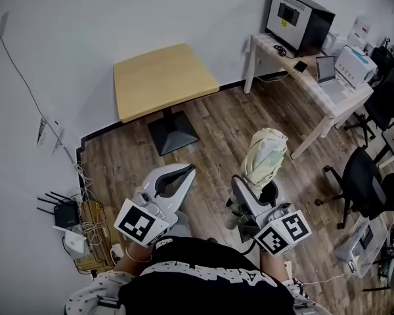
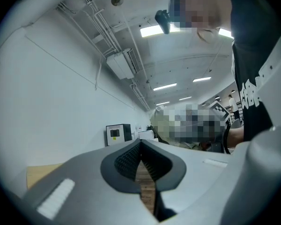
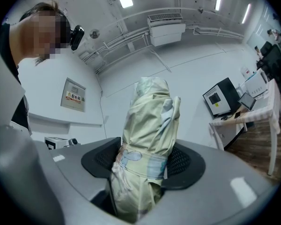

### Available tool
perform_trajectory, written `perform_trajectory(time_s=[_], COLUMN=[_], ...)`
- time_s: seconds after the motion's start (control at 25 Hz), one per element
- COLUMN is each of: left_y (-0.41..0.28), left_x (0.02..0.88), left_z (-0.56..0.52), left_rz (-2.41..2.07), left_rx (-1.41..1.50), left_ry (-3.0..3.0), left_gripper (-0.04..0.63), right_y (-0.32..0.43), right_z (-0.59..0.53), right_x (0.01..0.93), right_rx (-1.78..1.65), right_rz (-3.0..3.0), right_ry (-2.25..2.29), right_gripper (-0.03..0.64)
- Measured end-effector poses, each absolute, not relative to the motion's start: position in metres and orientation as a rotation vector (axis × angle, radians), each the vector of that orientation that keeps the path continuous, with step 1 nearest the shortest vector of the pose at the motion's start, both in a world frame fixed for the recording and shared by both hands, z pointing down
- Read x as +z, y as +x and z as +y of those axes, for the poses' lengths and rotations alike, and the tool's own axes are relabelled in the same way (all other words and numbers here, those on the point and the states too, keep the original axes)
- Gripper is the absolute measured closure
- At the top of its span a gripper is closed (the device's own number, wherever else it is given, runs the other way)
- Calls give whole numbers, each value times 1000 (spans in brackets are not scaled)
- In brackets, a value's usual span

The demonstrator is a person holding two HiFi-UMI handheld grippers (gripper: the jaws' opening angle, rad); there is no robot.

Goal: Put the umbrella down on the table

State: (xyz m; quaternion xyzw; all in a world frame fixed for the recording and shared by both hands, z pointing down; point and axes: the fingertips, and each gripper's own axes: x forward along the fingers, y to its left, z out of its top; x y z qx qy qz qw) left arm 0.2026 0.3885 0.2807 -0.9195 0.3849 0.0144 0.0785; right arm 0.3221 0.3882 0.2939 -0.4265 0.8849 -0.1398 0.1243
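In right hand-held gripper (image 3: 143, 159), one umbrella (image 3: 150, 118)

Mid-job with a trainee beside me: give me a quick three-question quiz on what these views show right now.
1. True or false: the left gripper holds the umbrella.
2. The right gripper has its jaws: A) wide apart and empty; B) shut on the umbrella; C) shut on nothing.
3. Fill in: the umbrella is not yet on the wooden table, and it is ___ (opened out or folded).
Key: 1 false, the left gripper's jaws are shut on nothing; 2 B; 3 folded.
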Motion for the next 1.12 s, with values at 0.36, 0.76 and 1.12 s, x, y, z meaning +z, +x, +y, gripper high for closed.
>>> perform_trajectory(time_s=[0.36,0.76,1.12], left_y=[171,123,103], left_x=[286,295,298], left_z=[352,313,272], left_rz=[1190,1280,1294], left_rx=[21,31,74], left_ry=[-2781,-2787,-2783], left_gripper=[600,601,601], right_y=[285,238,217], right_z=[344,300,261], right_x=[295,304,308], right_rx=[-429,-461,-484], right_rz=[2620,2677,2698], right_ry=[-1220,-1186,-1189], right_gripper=[319,319,319])
